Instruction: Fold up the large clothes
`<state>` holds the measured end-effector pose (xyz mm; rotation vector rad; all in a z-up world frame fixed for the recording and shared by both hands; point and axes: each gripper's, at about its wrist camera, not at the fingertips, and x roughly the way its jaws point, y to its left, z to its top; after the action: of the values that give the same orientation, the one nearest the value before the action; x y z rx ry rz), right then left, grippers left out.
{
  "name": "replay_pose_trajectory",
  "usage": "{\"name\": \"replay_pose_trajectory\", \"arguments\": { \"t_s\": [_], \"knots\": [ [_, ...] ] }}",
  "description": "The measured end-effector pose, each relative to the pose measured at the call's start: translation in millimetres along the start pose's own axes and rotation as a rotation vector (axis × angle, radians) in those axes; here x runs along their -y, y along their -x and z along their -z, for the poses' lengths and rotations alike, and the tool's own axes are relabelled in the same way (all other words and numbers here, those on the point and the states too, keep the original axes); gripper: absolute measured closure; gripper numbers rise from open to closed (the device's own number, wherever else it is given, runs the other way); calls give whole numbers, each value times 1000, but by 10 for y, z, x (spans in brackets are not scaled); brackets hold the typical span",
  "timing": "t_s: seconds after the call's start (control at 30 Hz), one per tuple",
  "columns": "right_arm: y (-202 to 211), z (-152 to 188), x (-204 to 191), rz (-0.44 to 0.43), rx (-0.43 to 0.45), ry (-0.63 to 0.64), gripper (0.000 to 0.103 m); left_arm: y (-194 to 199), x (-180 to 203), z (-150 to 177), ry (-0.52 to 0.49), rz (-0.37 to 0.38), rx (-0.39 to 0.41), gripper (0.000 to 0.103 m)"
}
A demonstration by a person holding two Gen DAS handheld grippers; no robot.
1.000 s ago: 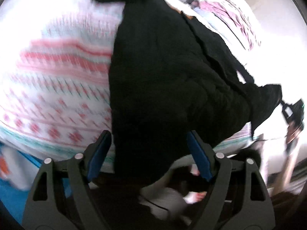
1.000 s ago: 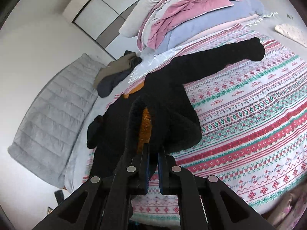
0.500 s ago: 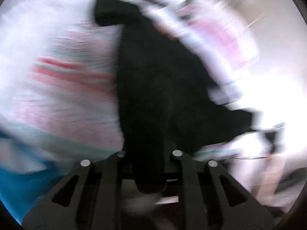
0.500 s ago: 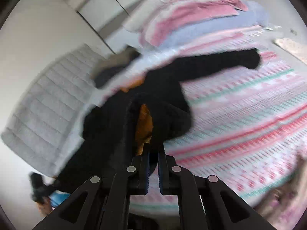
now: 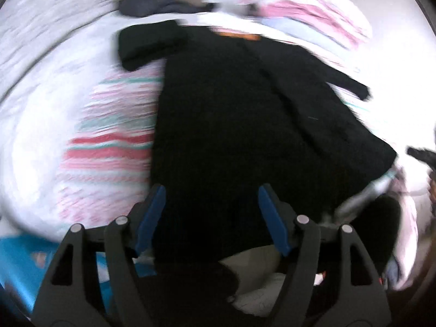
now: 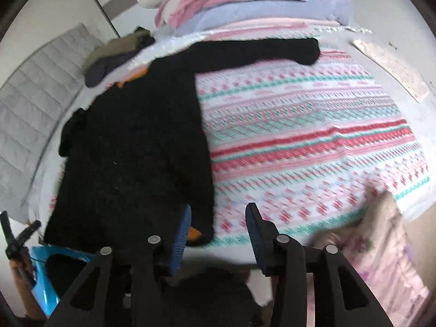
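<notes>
My left gripper (image 5: 211, 219) is spread wide, its 2 blue pads (image 5: 150, 219) apart and pinching nothing; the hem of the black coat (image 5: 231, 125) fills the space between them at the bottom centre of the left wrist frame. The coat runs from there up the middle of the frame to an orange collar strip (image 5: 239, 36) near the top, with 1 sleeve (image 5: 151, 44) folded short at the upper left. The view is blurred.

My right gripper (image 6: 218, 231) is also spread, holding nothing — its left pad sits over the coat's lower corner, where a bit of orange lining (image 6: 195, 233) shows, while the right pad hangs over the patterned bedspread (image 6: 313, 141). In this view the black coat (image 6: 136, 150) lies flat across the left half of the frame, and its other sleeve (image 6: 259, 50) stretches out toward the upper right. A stack of pink and lilac bedding (image 6: 245, 8) sits along the top, and a small pile of olive and grey clothes (image 6: 114, 54) lies at the upper left, just beside the coat's collar end.
</notes>
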<state>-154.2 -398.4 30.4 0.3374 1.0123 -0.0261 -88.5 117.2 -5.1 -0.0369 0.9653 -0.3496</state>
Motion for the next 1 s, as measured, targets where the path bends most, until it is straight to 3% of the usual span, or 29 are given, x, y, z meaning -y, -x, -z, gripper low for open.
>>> {"name": "replay_pose_trajectory", "arguments": {
  "t_s": [0.1,0.2,0.33,0.4,0.5,0.57,0.73,0.8,0.93,0.97,1.0],
  "knots": [
    [-173,46,-443,-103,-18,127,59,-151,361,67,-99,88,-19,32],
    [-416,177,-1006,-183,-55,293,59,-329,701,154,-221,107,-25,32],
    [-705,451,-1664,-244,-89,526,58,-535,1020,335,-465,49,-13,32],
    [-847,613,-1880,-241,-113,632,58,-674,1119,448,-563,54,-47,32],
    [-1071,799,-2100,-258,-158,724,58,-822,1184,538,-641,65,-105,32],
    [-1206,886,-2200,-255,-183,766,58,-894,1237,609,-696,38,-93,31],
    [-1434,1057,-2355,-296,-242,850,57,-969,1361,721,-787,-17,-40,32],
    [-1474,1128,-2421,-280,-229,900,45,-977,1342,727,-790,-34,-26,40],
    [-1483,1336,-2553,-202,-145,1031,43,-904,1217,613,-701,4,-7,68],
    [-1471,1388,-2585,-176,-119,1051,52,-890,1201,593,-680,16,-4,73],
    [-1466,1395,-2589,-154,-99,1057,76,-871,1180,577,-656,33,0,75]
  ]
}}
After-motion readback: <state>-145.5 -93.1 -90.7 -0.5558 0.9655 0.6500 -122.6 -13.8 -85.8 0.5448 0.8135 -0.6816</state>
